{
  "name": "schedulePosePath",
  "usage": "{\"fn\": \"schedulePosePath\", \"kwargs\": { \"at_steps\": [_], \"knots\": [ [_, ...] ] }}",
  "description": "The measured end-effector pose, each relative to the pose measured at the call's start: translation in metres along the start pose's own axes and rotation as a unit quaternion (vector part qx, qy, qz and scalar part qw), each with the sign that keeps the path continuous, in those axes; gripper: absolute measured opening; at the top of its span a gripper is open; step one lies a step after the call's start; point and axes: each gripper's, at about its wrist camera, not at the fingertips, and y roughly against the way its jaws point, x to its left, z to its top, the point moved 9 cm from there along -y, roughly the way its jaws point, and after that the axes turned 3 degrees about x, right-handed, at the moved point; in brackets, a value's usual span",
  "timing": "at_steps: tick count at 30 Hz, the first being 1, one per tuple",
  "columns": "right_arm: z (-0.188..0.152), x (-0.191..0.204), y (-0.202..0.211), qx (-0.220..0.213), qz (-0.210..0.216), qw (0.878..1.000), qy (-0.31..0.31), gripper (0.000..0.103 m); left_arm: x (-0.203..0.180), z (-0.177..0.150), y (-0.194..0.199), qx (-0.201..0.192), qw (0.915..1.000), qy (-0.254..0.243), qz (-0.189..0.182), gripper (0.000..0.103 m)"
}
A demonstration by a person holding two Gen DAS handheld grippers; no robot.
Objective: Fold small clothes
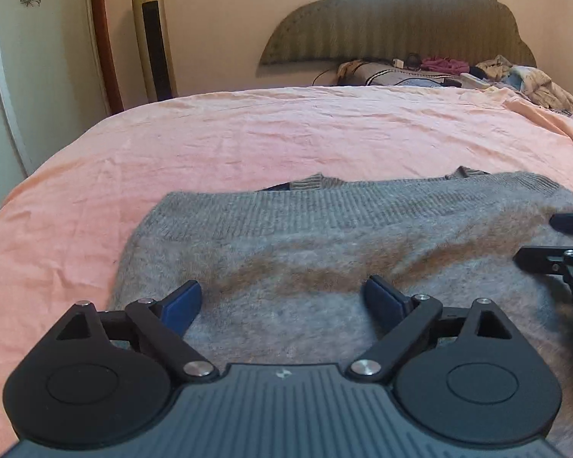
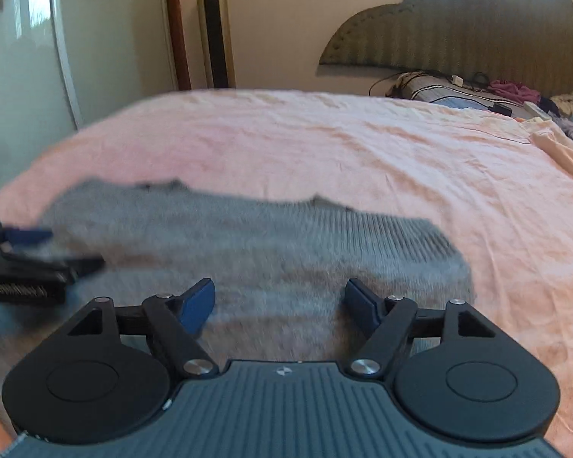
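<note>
A grey knitted sweater lies folded on the pink bedsheet, its ribbed hem toward the far side. My left gripper is open and empty, its blue pads just above the sweater's near part. My right gripper is also open and empty over the same sweater, which looks blurred in the right wrist view. The right gripper shows at the right edge of the left wrist view, and the left gripper at the left edge of the right wrist view.
A padded headboard stands at the far end, with a pillow, cables and a pile of loose clothes below it. A tall tower fan and a wardrobe door stand past the bed's left side.
</note>
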Motion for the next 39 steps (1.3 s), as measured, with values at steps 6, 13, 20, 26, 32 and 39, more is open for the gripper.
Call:
{"fn": "schedulePosePath", "kwargs": {
  "at_steps": [6,13,20,26,32,39],
  "knots": [
    [0.003,-0.032,0.023,0.029,-0.014,0.996,-0.078,0.08,0.021,0.003,0.015,0.031,0.999,0.012,0.03,0.098],
    [-0.043,0.011,0.045,0.028,0.003,1.0,0.003,0.092,-0.006,-0.044,0.045,0.032,0.9989,-0.032,0.015,0.101],
    [-0.045,-0.009,0.093,0.052,0.024,0.996,-0.073,0.085,0.037,-0.063,0.097,0.057,0.9968,0.056,-0.006,0.099],
    [-0.095,-0.064,0.135,0.084,0.03,0.96,-0.266,0.087,0.075,-0.096,0.132,0.075,0.9372,0.321,-0.114,0.099],
    [-0.104,-0.059,0.133,0.081,0.129,0.914,-0.376,0.088,0.069,-0.101,0.119,0.057,0.8706,0.452,-0.185,0.099],
    [-0.096,-0.054,0.104,0.126,0.154,0.92,-0.339,0.013,0.081,-0.096,0.091,0.099,0.89,0.437,-0.085,0.007]
  ]
}}
